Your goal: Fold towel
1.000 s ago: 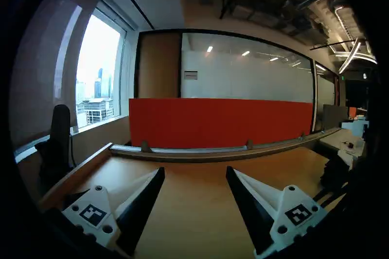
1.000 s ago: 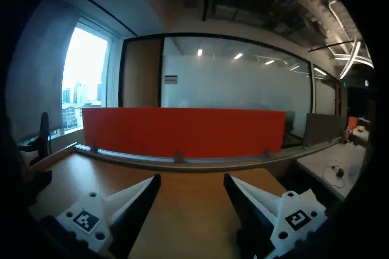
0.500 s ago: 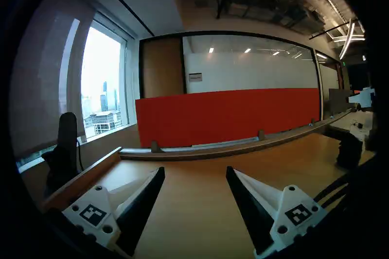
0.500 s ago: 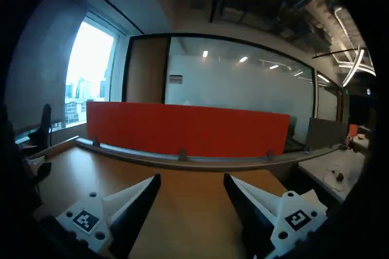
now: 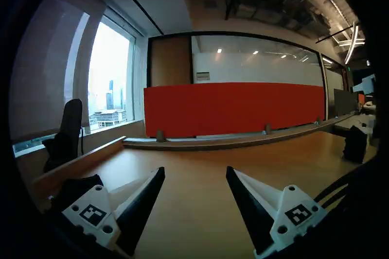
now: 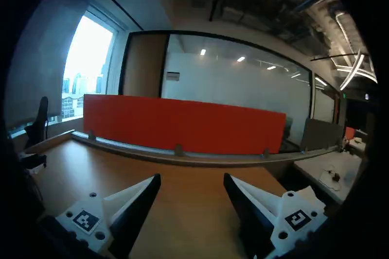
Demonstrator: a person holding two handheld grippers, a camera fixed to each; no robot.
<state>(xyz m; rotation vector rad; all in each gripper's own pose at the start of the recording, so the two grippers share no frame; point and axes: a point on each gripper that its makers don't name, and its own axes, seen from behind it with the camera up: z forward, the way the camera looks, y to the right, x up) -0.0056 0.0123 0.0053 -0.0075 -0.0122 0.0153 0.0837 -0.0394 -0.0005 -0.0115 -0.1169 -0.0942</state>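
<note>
Where the towel lies I cannot tell from my feeds. My left gripper [image 5: 194,169] hangs low over the bare, honey-coloured wooden worktop [image 5: 272,152], jaws released and spread wide with nothing between them, each black finger [image 5: 141,200] backed by a white mount carrying a square black-and-white tag [image 5: 92,214]. My right gripper [image 6: 191,176] stands the same way over the same wood, jaws parted and holding nothing, wood grain plain in the gap. Along the worktop's far edge runs a long red partition panel [image 5: 233,108], set in a grey rail; in the right gripper view it [image 6: 185,125] crosses the middle of the scene. At the right edge of the left gripper view a black object [image 5: 355,143] sits on the worktop, too dim for me to identify. To the left, a black high-backed office chair [image 5: 65,135] stands beside a tall bright window [image 5: 109,89] with city towers beyond. Behind the partition rises a frosted glass wall [image 5: 257,67] next to a wooden door panel [image 5: 170,60]. In the right gripper view a pale neighbouring desk [image 6: 330,171] sits off to the right, under curved ceiling light strips [image 6: 352,72].
</note>
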